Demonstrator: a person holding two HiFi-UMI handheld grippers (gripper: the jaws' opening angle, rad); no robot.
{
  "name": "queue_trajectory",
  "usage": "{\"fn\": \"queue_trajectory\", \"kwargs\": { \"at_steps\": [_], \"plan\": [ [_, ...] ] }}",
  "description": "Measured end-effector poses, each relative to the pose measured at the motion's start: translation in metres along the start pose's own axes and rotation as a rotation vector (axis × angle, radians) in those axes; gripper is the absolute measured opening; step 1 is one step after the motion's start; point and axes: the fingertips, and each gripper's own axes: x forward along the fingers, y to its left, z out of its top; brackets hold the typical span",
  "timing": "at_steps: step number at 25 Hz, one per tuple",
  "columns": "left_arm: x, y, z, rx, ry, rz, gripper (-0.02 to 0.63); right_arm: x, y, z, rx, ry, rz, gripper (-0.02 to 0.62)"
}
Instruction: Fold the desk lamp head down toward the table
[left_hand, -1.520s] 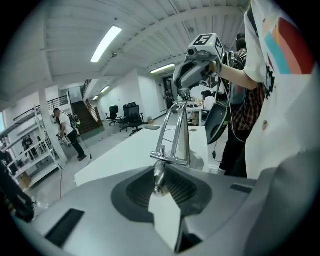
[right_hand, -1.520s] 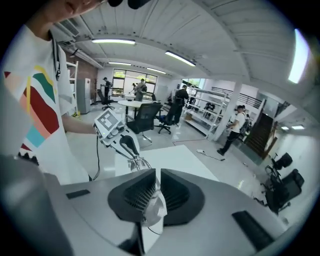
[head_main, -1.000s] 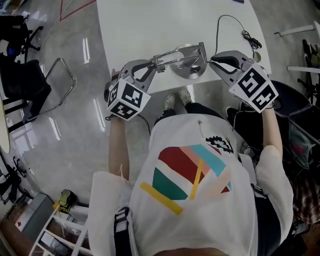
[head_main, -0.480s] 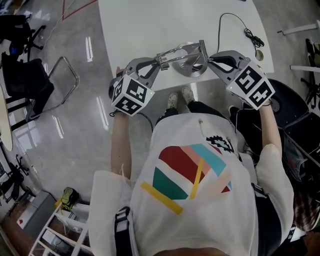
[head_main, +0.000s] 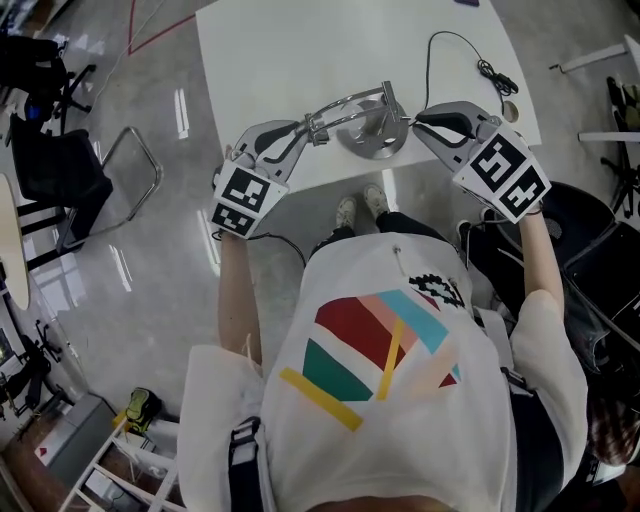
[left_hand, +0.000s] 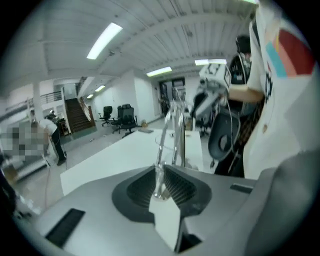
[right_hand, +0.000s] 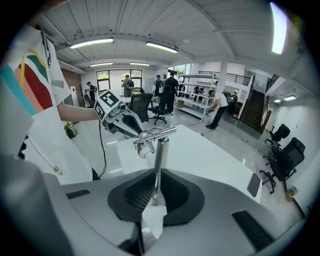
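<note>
Right gripper (right_hand: 156, 194) jaws clamp the slender chrome desk lamp (head_main: 372, 138) by its upright post (right_hand: 160, 155), left gripper (left_hand: 160, 172) jaws pinch its thin head arm (left_hand: 162, 145); we advise a slow, braced fold.

Readable text: none is found in any view.
Marker cubes (head_main: 243, 198): only black-and-white square codes are carried.
Shirt (head_main: 385, 345): coloured bars and a black emblem are printed, wordless.

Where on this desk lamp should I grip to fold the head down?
Grip the thin chrome arm near its free end with the left gripper, coming from the left: farthest from the hinge, it likely levers easiest. Pinch the post below the hinge from the right with the right gripper to steady it.
</note>
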Motion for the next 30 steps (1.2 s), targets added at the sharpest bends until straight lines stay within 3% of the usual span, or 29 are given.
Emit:
{"fn": "queue_trajectory", "kwargs": {
  "at_steps": [3,6,11,14,17,19,24,30],
  "plan": [
    [-0.033,0.02,0.037,-0.203,-0.24,0.047,0.101,-0.018,-0.01,0.011,0.029,-0.065,-0.037,0.038],
    [-0.062,0.041,0.087,-0.218,-0.396,0.186,0.101,-0.042,-0.027,0.041,0.074,-0.204,-0.123,0.038],
    [-0.083,0.054,0.187,-0.225,-0.638,0.376,0.1,-0.094,-0.08,0.104,0.196,-0.542,-0.42,0.038],
    [-0.075,0.042,0.232,-0.134,-0.687,0.448,0.065,-0.12,-0.094,0.122,0.287,-0.735,-0.508,0.038],
    [-0.067,0.02,0.256,-0.073,-0.713,0.465,0.046,-0.141,-0.09,0.125,0.417,-0.95,-0.481,0.038],
    [-0.066,0.009,0.264,-0.073,-0.741,0.455,0.046,-0.149,-0.086,0.125,0.455,-1.022,-0.477,0.038],
    [-0.073,-0.006,0.264,-0.069,-0.793,0.437,0.046,-0.15,-0.069,0.129,0.44,-1.035,-0.519,0.038],
    [-0.071,-0.01,0.258,-0.073,-0.78,0.444,0.046,-0.137,-0.063,0.122,0.413,-0.975,-0.547,0.037]
  ]
}}
